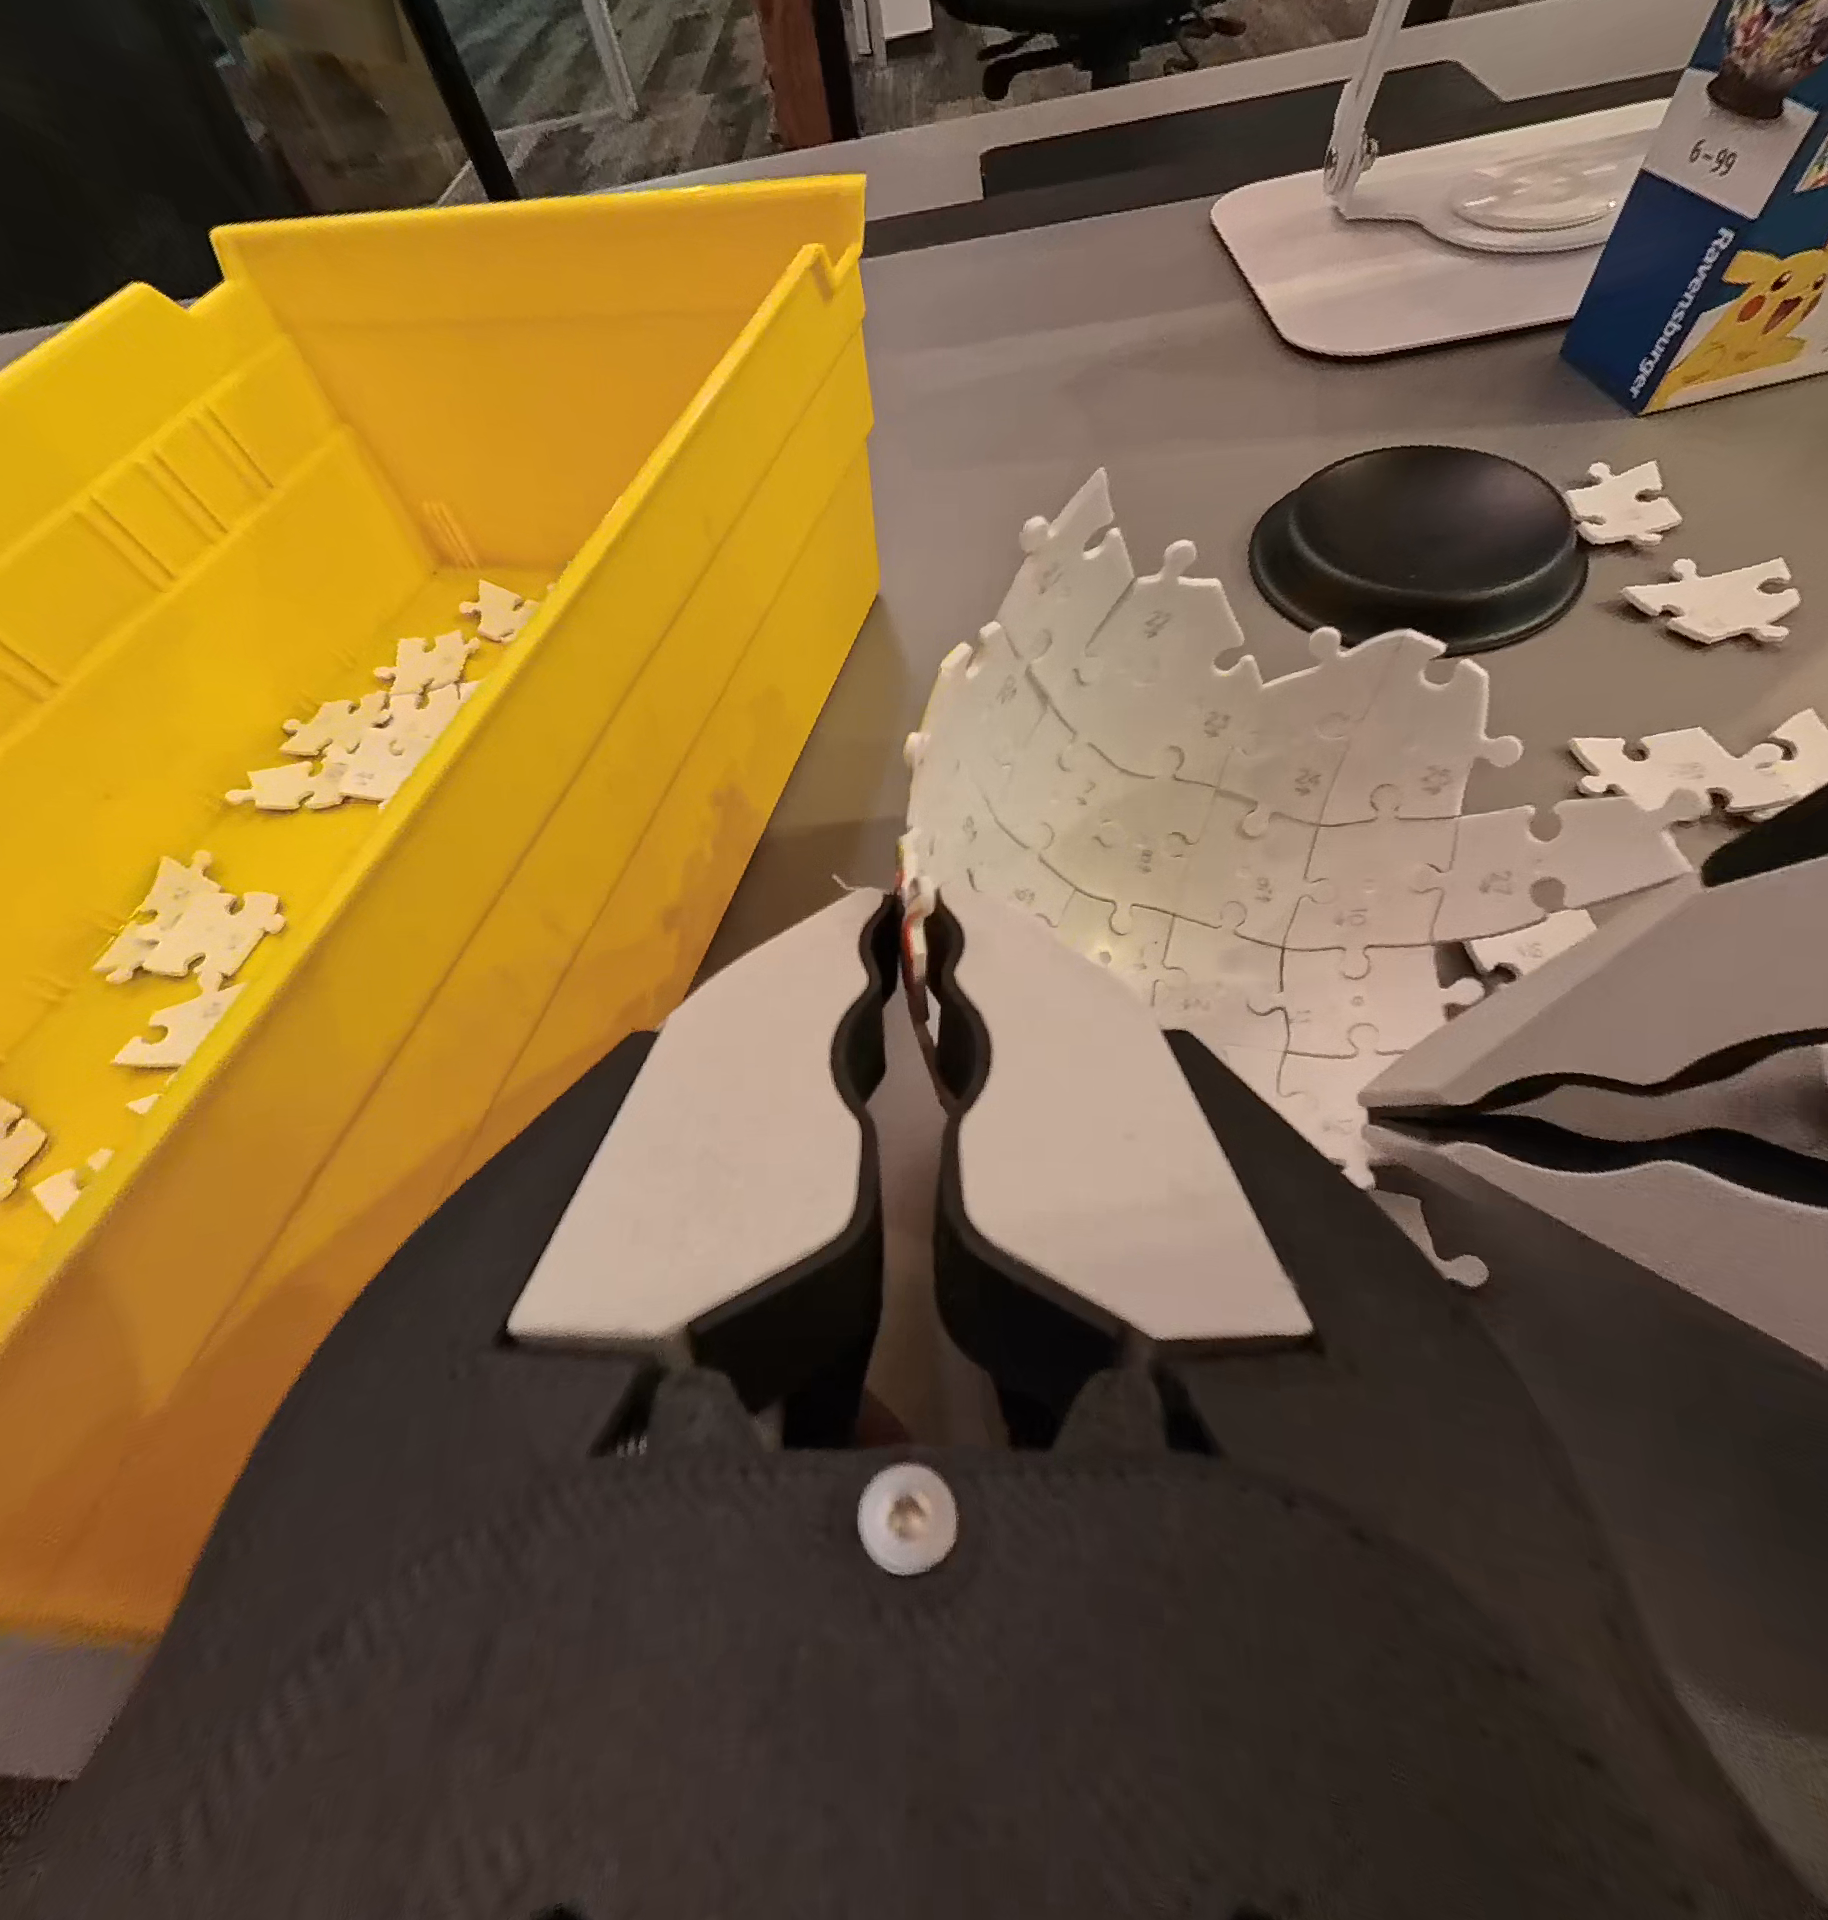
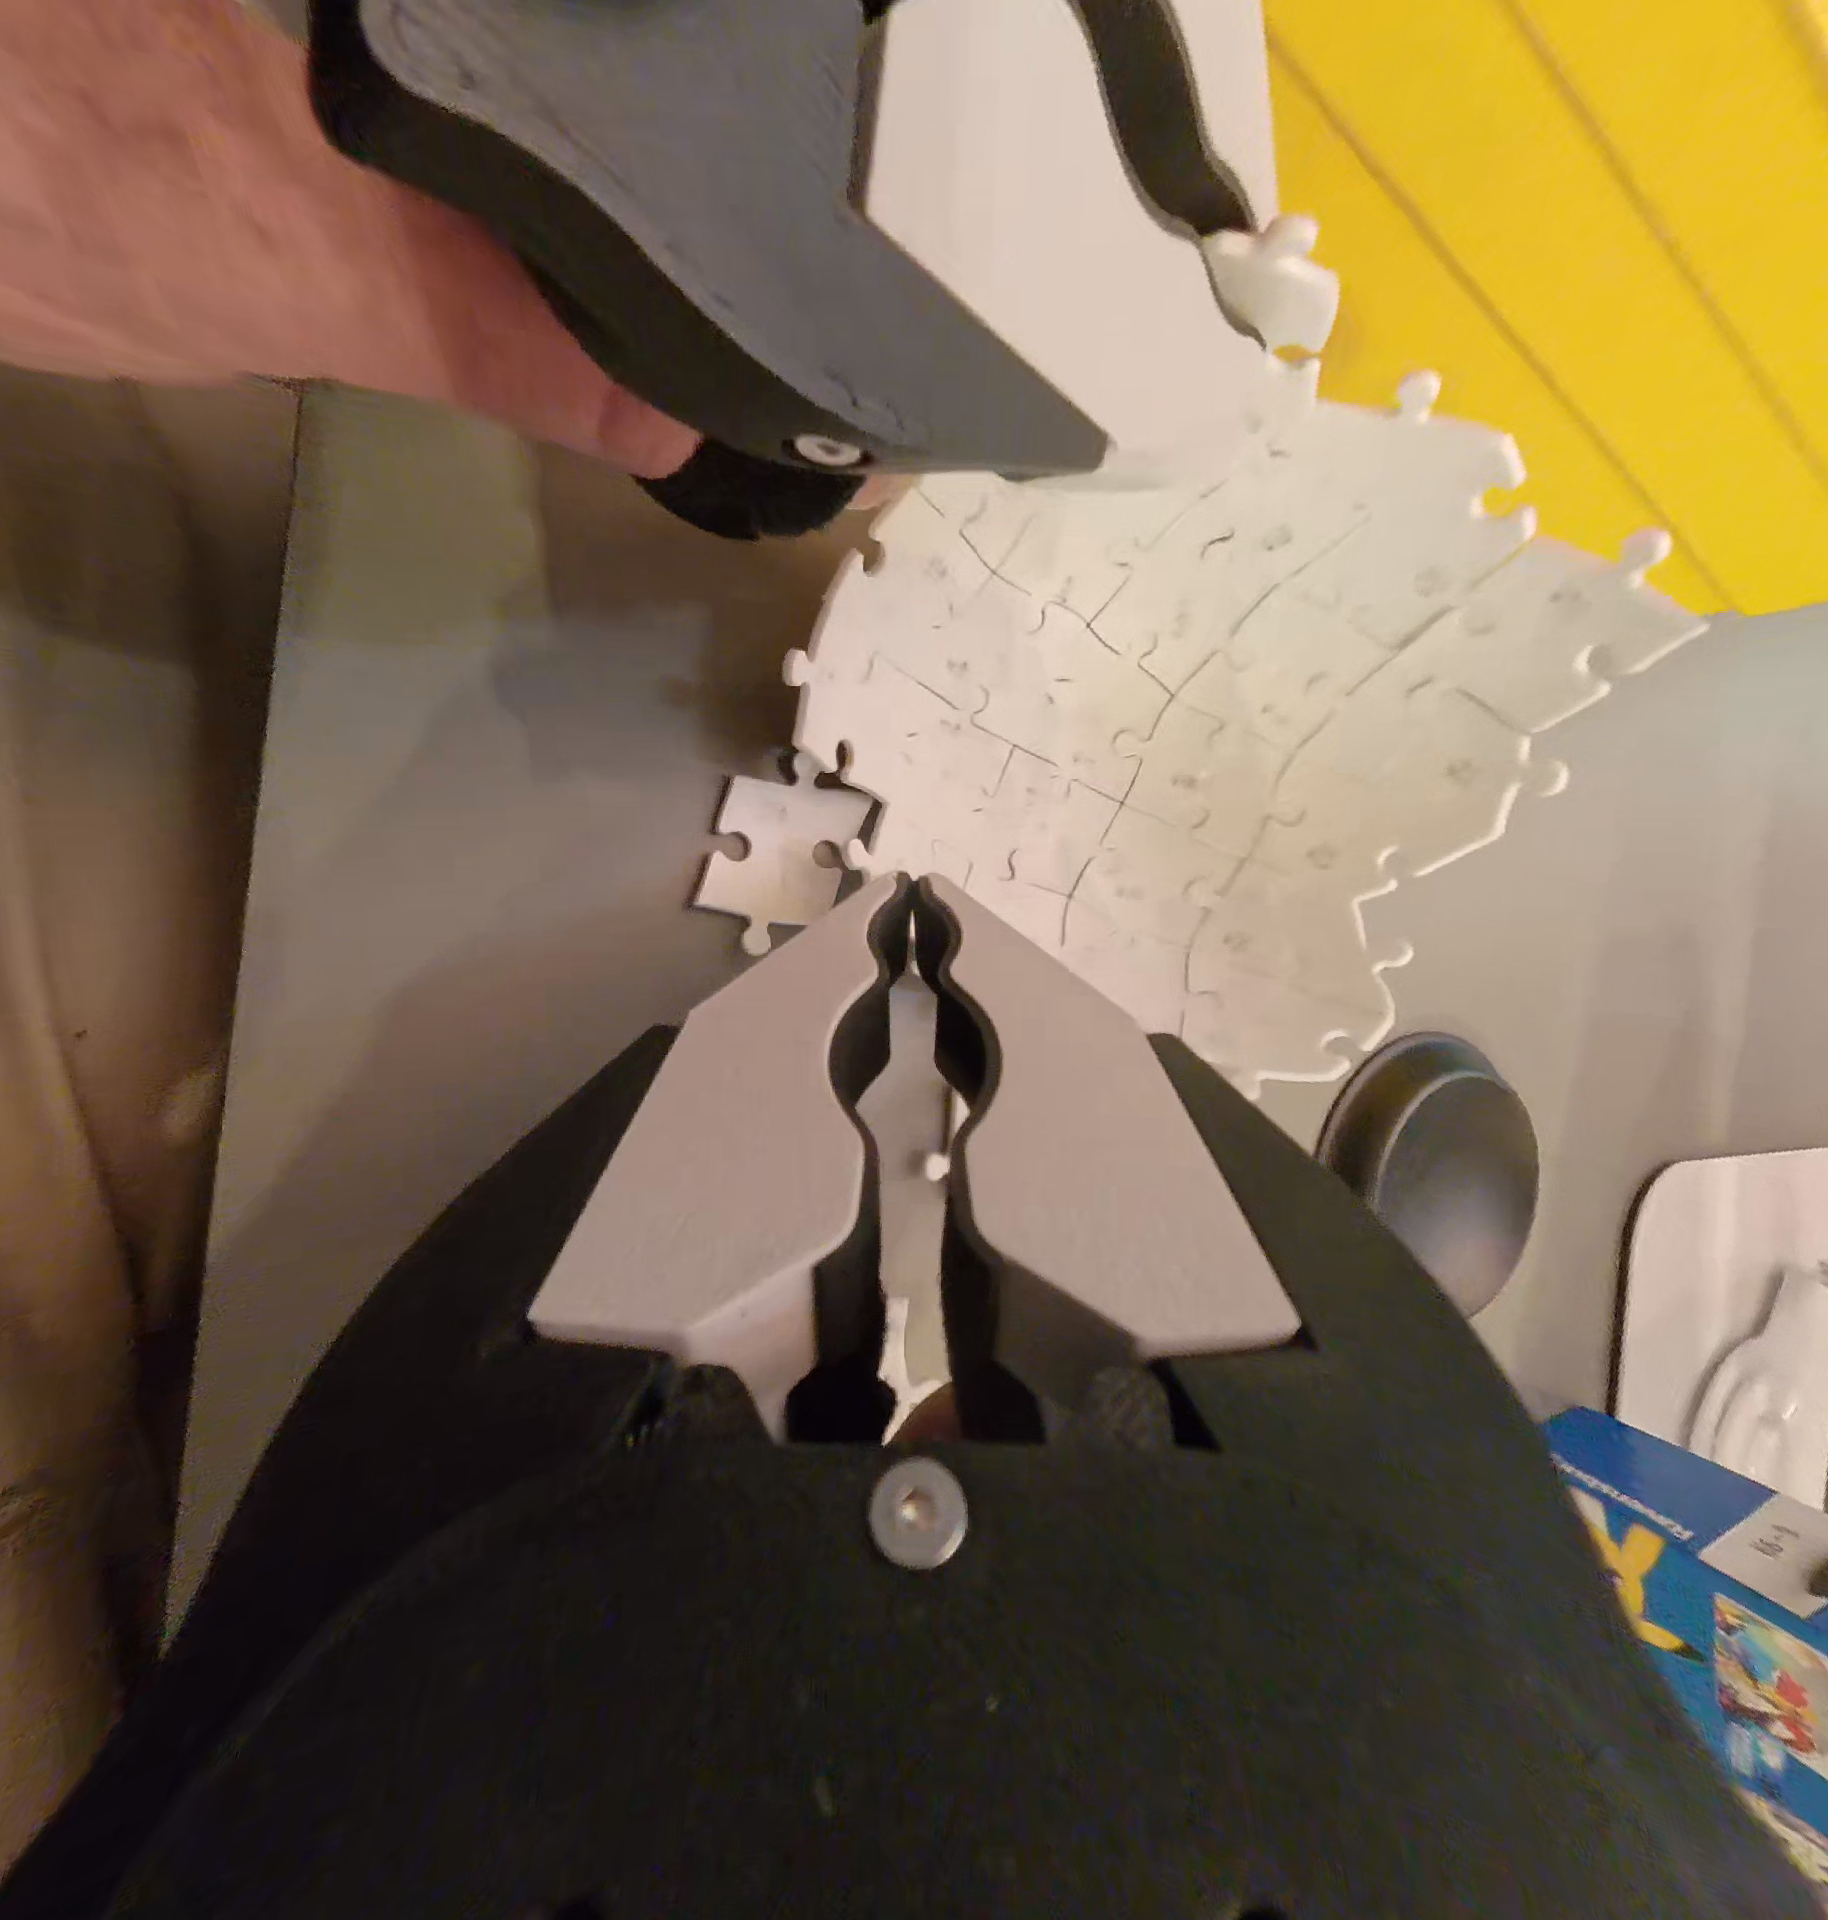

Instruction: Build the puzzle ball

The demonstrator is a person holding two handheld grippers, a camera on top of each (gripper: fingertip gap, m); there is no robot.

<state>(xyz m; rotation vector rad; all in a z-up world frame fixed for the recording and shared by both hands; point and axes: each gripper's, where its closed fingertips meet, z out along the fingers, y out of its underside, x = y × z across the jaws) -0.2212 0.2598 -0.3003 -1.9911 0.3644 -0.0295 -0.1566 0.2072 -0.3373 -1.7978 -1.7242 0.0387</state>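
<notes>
Puzzle pieces joined into a curved white shell point(image 1: 1232, 831), the partly built ball, sit in the middle of my grey bench point(image 1: 1045, 343), inner side facing up with small printed marks on each piece. My left tool point(image 1: 915, 914) has its jaws pinched on the shell's near-left rim, where I can see a sliver of the coloured outer face between the dark wavy pads. My right tool point(image 2: 912, 883) is closed on the opposite rim of the same shell; in the left wrist view it comes in from the right edge point(image 1: 1409, 1117), its grey fingers pressed together over the white pieces. A bare hand point(image 2: 214, 208) holds the left tool's body in the right wrist view. Touching the shell's edge just beside my right tool lies a single loose white puzzle piece point(image 2: 785, 847). A long yellow plastic bin point(image 1: 536, 665) stands along the left side of the bench, close to the shell, with a scatter of loose white pieces point(image 1: 370, 727) on its floor. Beyond the shell sits a round black domed stand point(image 1: 1419, 545), and a few more loose white pieces point(image 1: 1710, 603) lie toward the far-right corner. Farther back I see a blue and yellow cardboard puzzle box point(image 1: 1741, 229) and a flat white base plate point(image 1: 1409, 260).
</notes>
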